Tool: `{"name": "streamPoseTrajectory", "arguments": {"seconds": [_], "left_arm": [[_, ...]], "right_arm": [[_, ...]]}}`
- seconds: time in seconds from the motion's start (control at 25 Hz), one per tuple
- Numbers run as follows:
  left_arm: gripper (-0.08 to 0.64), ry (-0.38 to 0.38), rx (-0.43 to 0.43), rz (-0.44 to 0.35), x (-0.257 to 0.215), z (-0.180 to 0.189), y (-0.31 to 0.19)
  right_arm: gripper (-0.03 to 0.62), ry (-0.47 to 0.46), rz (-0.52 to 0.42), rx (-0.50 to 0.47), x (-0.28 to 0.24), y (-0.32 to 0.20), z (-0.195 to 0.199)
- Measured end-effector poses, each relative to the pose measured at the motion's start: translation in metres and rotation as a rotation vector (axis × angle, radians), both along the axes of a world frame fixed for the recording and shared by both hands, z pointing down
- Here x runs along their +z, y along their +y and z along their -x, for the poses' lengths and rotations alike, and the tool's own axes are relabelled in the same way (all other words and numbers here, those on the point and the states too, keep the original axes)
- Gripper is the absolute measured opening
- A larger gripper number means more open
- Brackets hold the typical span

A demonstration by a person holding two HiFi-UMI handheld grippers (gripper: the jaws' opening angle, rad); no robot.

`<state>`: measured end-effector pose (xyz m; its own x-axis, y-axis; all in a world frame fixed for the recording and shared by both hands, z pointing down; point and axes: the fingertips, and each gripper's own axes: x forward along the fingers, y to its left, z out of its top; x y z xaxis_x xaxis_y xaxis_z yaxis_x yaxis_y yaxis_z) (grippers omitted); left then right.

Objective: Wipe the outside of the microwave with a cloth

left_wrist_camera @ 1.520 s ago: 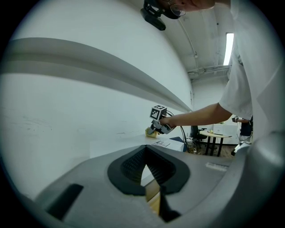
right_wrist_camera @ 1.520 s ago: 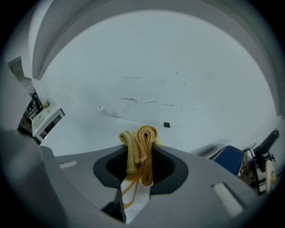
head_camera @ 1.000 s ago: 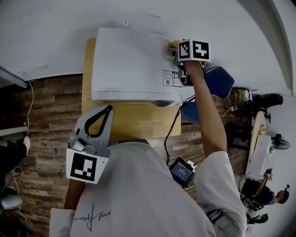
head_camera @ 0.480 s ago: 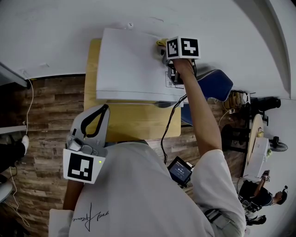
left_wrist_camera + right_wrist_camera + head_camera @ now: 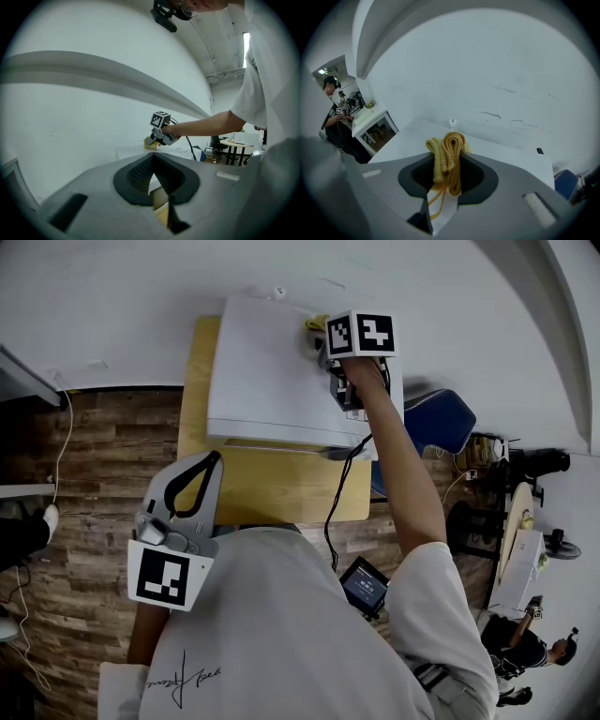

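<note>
On top of the white microwave (image 5: 272,371), toward its rear right corner, the right gripper (image 5: 321,339) presses a yellow cloth (image 5: 447,154) against the flat upper panel, with its jaws closed tight on the bunched folds. The microwave stands on a wooden bench (image 5: 281,488) against a white wall (image 5: 141,306). The left gripper (image 5: 217,461) is held low beside the person's torso, well apart from the microwave, its jaws drawn together with nothing between them.
</note>
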<state>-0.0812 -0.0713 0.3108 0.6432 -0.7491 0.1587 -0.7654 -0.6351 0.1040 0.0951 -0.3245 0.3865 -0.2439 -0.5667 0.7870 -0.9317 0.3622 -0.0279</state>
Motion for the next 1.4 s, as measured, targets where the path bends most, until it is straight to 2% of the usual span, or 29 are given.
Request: {"name": "streamPoseTrajectory", "arguments": {"seconds": [0.48, 0.8, 0.88, 0.96, 1.04, 1.2, 1.4], "left_arm": [[-0.008, -0.024, -0.047, -0.01, -0.001, 0.007, 0.013], [-0.008, -0.037, -0.083, -0.003, -0.002, 0.012, 0.021], [-0.008, -0.03, -0.09, -0.003, -0.004, 0.012, 0.022], [-0.008, -0.025, -0.091, -0.003, -0.005, 0.01, 0.023], [-0.008, -0.022, -0.085, 0.002, -0.005, 0.007, 0.024], [-0.008, -0.021, -0.051, 0.008, -0.002, -0.004, 0.026], [-0.008, -0.027, 0.012, -0.002, -0.006, -0.028, 0.026]], "right_arm": [[0.12, -0.049, -0.002, -0.102, 0.0, -0.001, 0.063], [0.12, -0.095, 0.0, -0.203, 0.001, 0.004, 0.123], [0.12, -0.128, 0.016, -0.259, 0.0, 0.011, 0.144], [0.118, -0.199, 0.04, -0.323, -0.007, 0.024, 0.167], [0.12, -0.246, 0.023, -0.361, -0.024, 0.033, 0.18], [0.118, -0.19, -0.077, -0.392, -0.06, 0.04, 0.165], [0.12, -0.11, -0.128, -0.329, -0.081, 0.041, 0.102]]}}
